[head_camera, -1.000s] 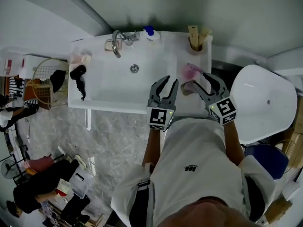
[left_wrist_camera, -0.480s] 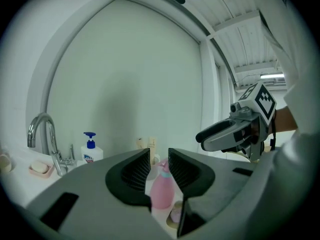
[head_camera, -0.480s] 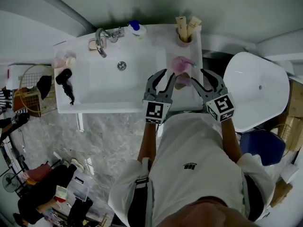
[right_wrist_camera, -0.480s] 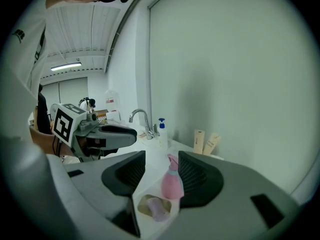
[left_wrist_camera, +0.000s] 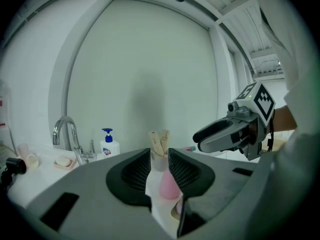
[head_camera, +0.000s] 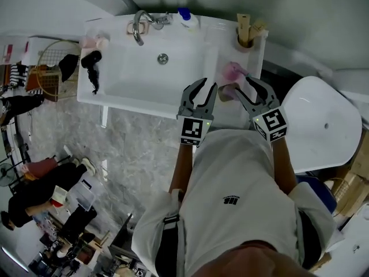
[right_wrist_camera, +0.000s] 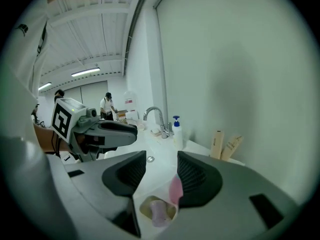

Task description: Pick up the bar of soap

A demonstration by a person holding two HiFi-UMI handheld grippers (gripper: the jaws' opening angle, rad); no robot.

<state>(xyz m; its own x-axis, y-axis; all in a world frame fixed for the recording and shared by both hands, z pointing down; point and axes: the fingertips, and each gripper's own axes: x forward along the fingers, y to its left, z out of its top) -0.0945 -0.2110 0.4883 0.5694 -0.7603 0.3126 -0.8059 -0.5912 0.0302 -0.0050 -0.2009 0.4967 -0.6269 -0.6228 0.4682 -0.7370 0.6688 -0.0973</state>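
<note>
The white washbasin counter (head_camera: 222,39) stands against the wall, and its basin, with a drain (head_camera: 163,57), takes the left and middle part. At the back edge stand a faucet (head_camera: 140,25) and beside it a pump bottle (head_camera: 184,18). A cup with tubes (head_camera: 247,38) is in the back right corner. Nearer the front edge on the right are a pink cup (head_camera: 232,71) and a small dish (right_wrist_camera: 143,207) with a bar of soap (right_wrist_camera: 158,211). A black hair dryer (head_camera: 91,58) lies at the left edge.

The head view looks steeply down from above on the washbasin (head_camera: 173,79), left claw (head_camera: 207,85) and right claw (head_camera: 255,86); each gripper view rides low, close along its own jaws; both share the faucet (left_wrist_camera: 64,131) and pump bottle (left_wrist_camera: 109,145).
</note>
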